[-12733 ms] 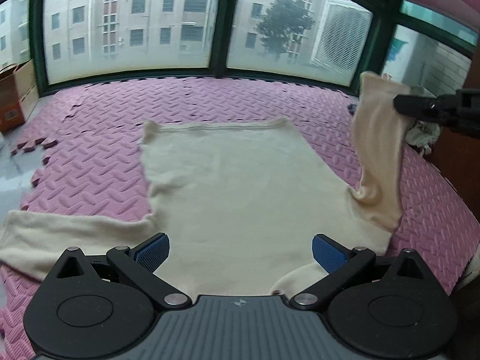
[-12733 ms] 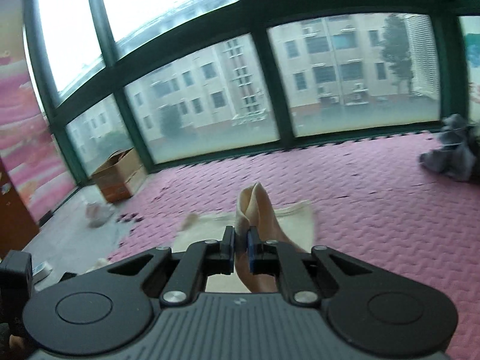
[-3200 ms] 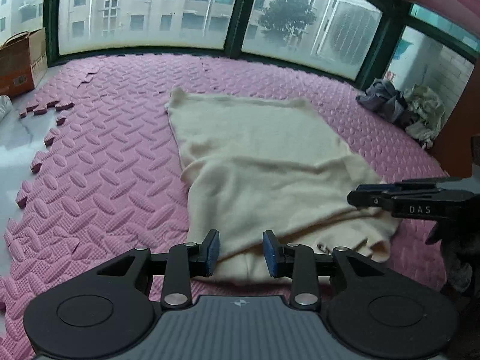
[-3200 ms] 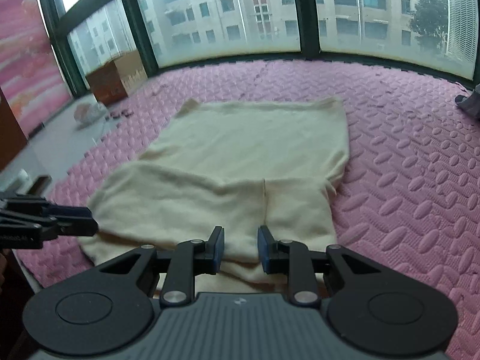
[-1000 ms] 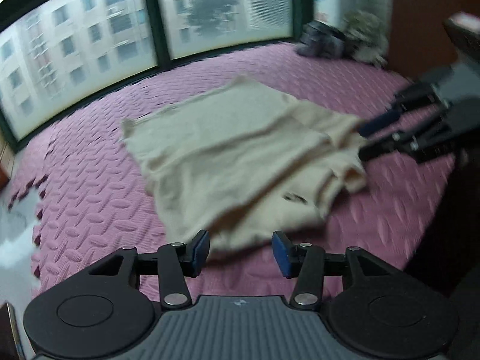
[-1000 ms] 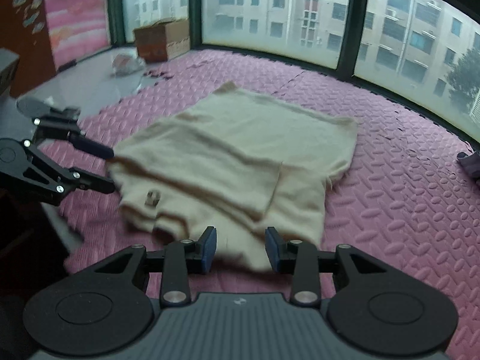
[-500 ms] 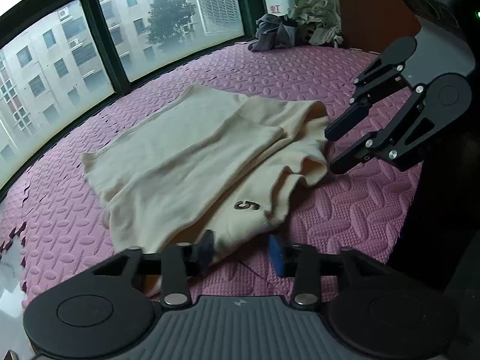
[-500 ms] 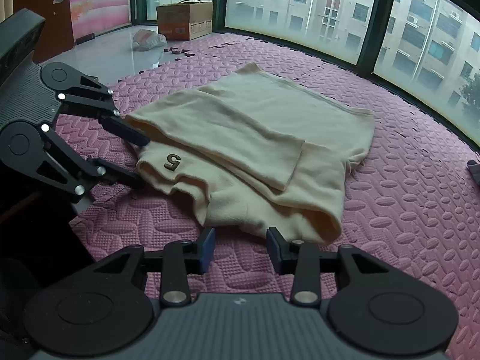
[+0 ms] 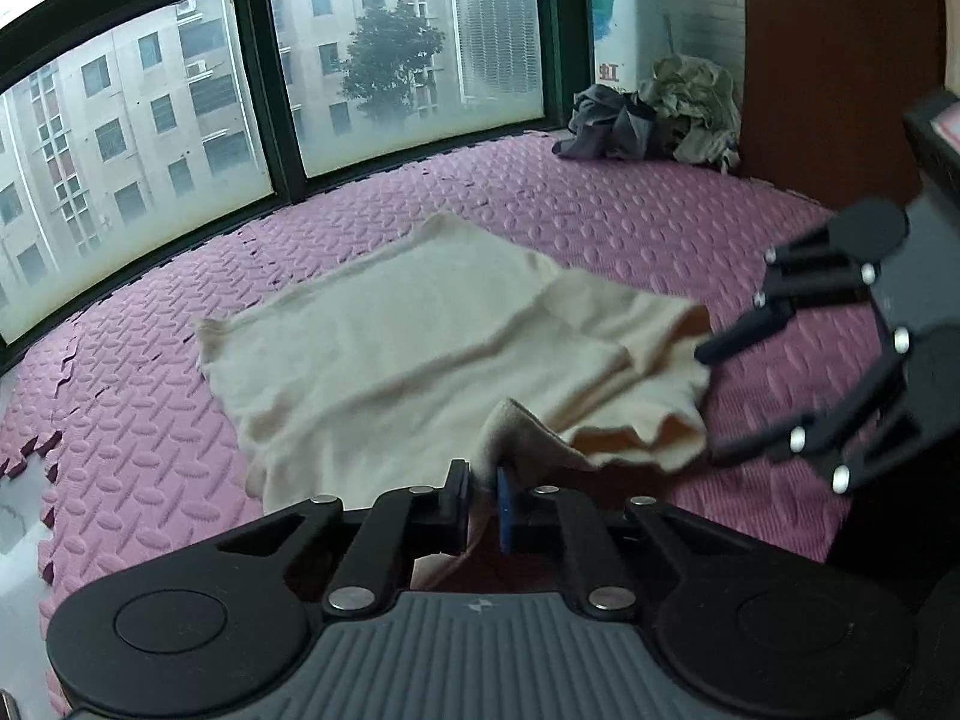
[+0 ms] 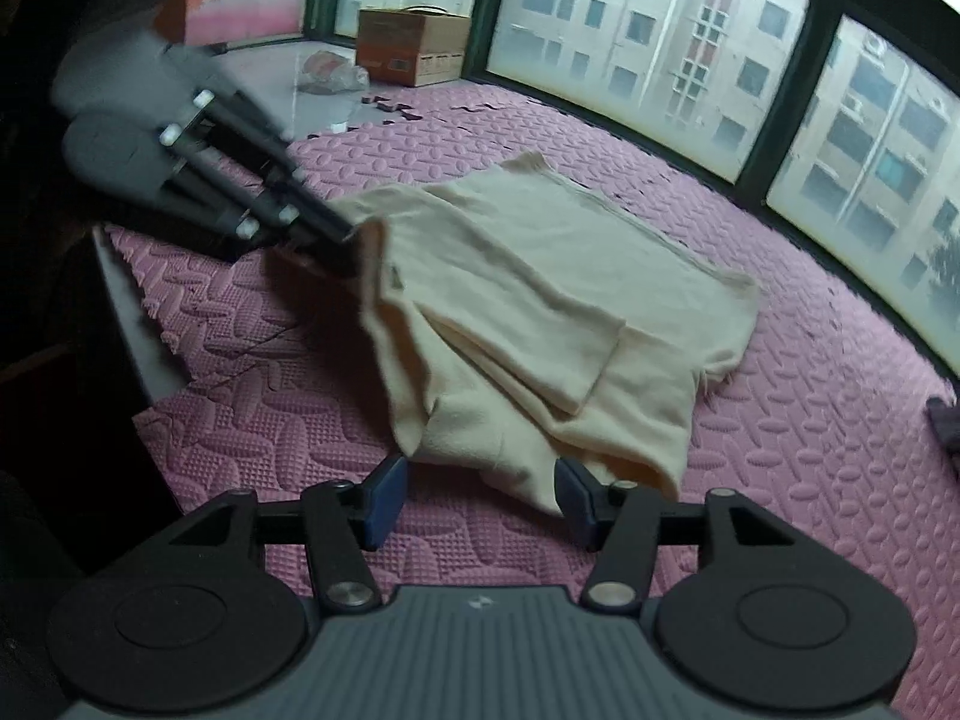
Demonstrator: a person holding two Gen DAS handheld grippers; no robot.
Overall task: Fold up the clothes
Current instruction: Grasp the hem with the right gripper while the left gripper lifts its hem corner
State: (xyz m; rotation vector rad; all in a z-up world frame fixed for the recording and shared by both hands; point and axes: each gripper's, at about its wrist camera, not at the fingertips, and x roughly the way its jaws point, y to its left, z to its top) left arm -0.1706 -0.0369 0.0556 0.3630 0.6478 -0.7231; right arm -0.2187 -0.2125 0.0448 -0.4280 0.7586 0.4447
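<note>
A cream sweater (image 9: 390, 348) lies on the pink foam mat (image 9: 630, 210) with its sleeves folded in over the body. My left gripper (image 9: 480, 495) is shut on the sweater's near corner and lifts it off the mat. The same grip shows in the right wrist view (image 10: 354, 240), where the raised corner hangs from the closed fingers. My right gripper (image 10: 477, 495) is open, low over the mat, with its fingers astride the sweater's near edge (image 10: 516, 456). In the left wrist view the right gripper (image 9: 708, 402) is open at the sweater's right corner.
A heap of grey and tan clothes (image 9: 654, 114) lies in the far right corner by a brown wall. A cardboard box (image 10: 414, 45) and a plastic bag (image 10: 327, 72) sit on bare floor beyond the mat's jagged edge. Windows ring the mat.
My left gripper has shut on the sweater's near corner and raised it. My right gripper has opened wider and moved up to the sweater's other near corner.
</note>
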